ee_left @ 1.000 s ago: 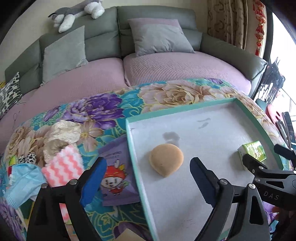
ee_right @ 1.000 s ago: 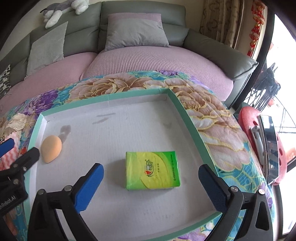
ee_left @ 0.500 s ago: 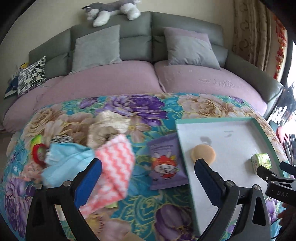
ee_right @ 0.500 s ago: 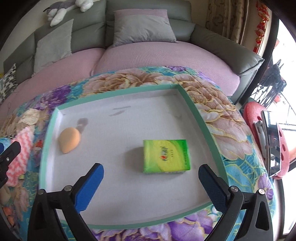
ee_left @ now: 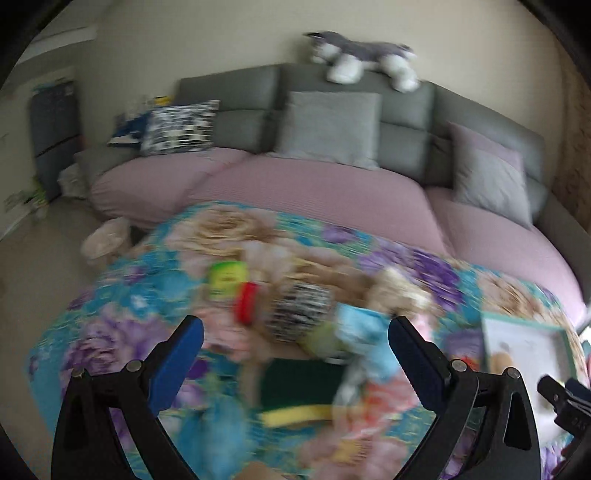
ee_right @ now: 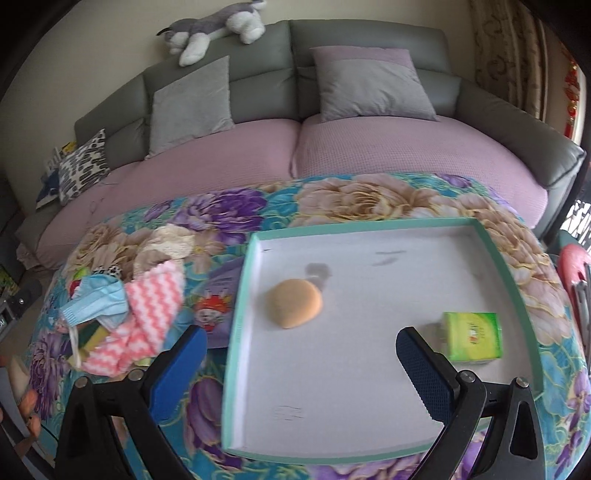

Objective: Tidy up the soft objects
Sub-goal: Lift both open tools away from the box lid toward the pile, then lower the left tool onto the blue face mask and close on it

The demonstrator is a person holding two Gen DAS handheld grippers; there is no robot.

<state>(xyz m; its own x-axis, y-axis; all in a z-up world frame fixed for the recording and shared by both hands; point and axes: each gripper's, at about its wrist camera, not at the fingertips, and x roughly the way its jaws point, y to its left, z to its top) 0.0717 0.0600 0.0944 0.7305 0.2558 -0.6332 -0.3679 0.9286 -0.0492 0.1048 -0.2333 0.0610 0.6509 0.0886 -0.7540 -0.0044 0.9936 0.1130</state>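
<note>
A shallow tray with a teal rim [ee_right: 236, 314] lies on the floral cloth and holds an orange sponge puff [ee_right: 294, 308] and a green tissue pack [ee_right: 474, 338]. Left of it lies a pile of soft things: a pink-white zigzag cloth [ee_right: 147, 325], a blue face mask [ee_right: 94, 302] and a purple snack packet [ee_right: 218, 302]. My right gripper [ee_right: 299, 360] is open and empty over the tray's near left part. My left gripper [ee_left: 295, 350] is open and empty above the blurred pile, with a striped item [ee_left: 299, 310] and a green-yellow sponge [ee_left: 295, 387] between its fingers' lines.
A grey sofa with pink seat covers [ee_right: 332, 147], cushions and a plush dog [ee_right: 214, 29] stands behind the table. The tray's corner shows at the right of the left wrist view [ee_left: 524, 321]. A red object [ee_right: 576, 273] stands beyond the table's right edge.
My left gripper has swung left from the tray to over the pile of soft things; its view is blurred. My right gripper has pulled back and shifted left over the tray.
</note>
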